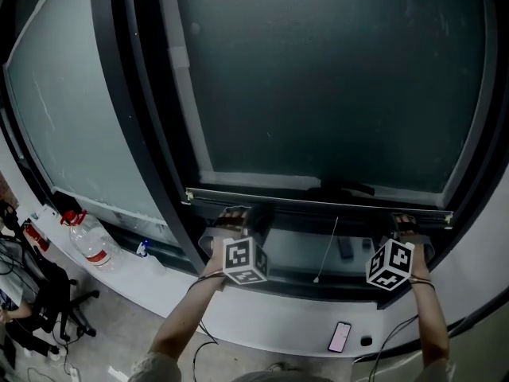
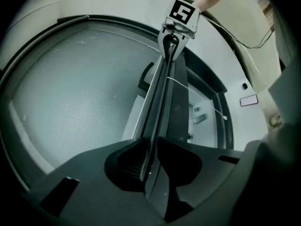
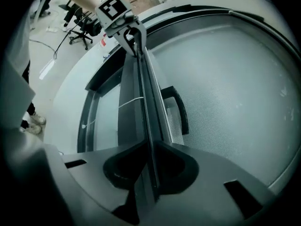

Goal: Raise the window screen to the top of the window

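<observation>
left claw (image 2: 150,149) and right claw (image 3: 151,147) are each clamped shut on the window screen's (image 1: 334,78) bottom bar (image 1: 318,200), one near each end. the window (image 1: 139,118) is almost wholly covered by the mesh. the bar sits just above the window's bottom edge, with a narrow gap under it, so the lift looks barely begun. the next move calls for both claws pushing up together and level, so the bar doesn't tilt or jam. a thin cord (image 1: 328,249) hangs below the bar's middle.
</observation>
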`<state>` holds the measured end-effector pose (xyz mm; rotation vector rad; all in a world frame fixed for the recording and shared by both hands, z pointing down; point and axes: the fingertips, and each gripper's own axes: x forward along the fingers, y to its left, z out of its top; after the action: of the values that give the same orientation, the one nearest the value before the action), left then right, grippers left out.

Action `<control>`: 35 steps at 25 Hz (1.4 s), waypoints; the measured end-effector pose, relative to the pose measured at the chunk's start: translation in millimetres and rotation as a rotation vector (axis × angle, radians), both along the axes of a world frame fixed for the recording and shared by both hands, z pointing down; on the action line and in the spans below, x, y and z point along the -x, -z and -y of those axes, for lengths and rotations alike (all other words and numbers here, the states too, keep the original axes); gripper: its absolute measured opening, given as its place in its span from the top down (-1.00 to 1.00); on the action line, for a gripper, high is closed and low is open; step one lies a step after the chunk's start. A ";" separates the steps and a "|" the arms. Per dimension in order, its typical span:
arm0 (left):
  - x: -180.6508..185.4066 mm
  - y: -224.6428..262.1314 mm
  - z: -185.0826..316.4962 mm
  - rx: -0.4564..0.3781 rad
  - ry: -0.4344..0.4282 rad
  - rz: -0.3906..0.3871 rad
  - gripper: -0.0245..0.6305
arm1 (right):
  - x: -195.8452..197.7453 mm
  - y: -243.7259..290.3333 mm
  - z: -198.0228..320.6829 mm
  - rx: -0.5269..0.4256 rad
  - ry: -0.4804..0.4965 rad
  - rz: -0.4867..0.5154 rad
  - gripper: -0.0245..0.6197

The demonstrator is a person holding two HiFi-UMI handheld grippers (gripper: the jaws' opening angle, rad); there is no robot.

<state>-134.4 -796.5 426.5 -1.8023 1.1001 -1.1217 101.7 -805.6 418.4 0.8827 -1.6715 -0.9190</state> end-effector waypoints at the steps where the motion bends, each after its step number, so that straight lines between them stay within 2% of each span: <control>1: 1.0 2.4 4.1 0.004 0.005 0.012 0.70 | -0.4 -0.6 2.6 0.010 0.003 -0.024 0.73; 5: 1.9 5.2 10.3 0.078 0.019 0.109 0.70 | -0.9 -3.0 1.5 0.070 0.028 -0.104 0.73; 9: 11.3 -6.7 11.3 0.184 0.035 0.251 0.70 | 0.1 -4.8 3.8 0.112 0.028 -0.197 0.80; 13: 13.2 -8.1 10.9 0.217 0.024 0.251 0.70 | 0.9 -7.2 3.6 0.152 0.039 -0.232 0.83; 17: 8.6 -8.3 12.2 0.238 0.034 0.360 0.70 | -0.3 -4.9 2.5 0.213 0.056 -0.212 0.84; 21: 9.7 -8.0 11.9 0.350 0.026 0.320 0.79 | 3.2 -5.6 0.0 0.262 0.074 -0.190 0.84; 25: 6.4 -10.6 11.8 0.356 -0.005 0.379 0.85 | 1.6 -4.0 0.2 0.263 0.073 -0.175 0.84; 29: 6.4 -9.6 12.7 0.405 -0.032 0.339 0.86 | 1.2 -2.8 1.3 0.278 0.098 -0.179 0.85; 35: 5.8 -12.0 11.5 0.489 -0.056 0.331 0.87 | 0.8 -4.5 1.4 0.402 0.052 -0.214 0.85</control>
<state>-140.2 -808.0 438.5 -1.8915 0.6085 -1.6900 100.9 -807.0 422.9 0.4553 -1.6199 -0.6514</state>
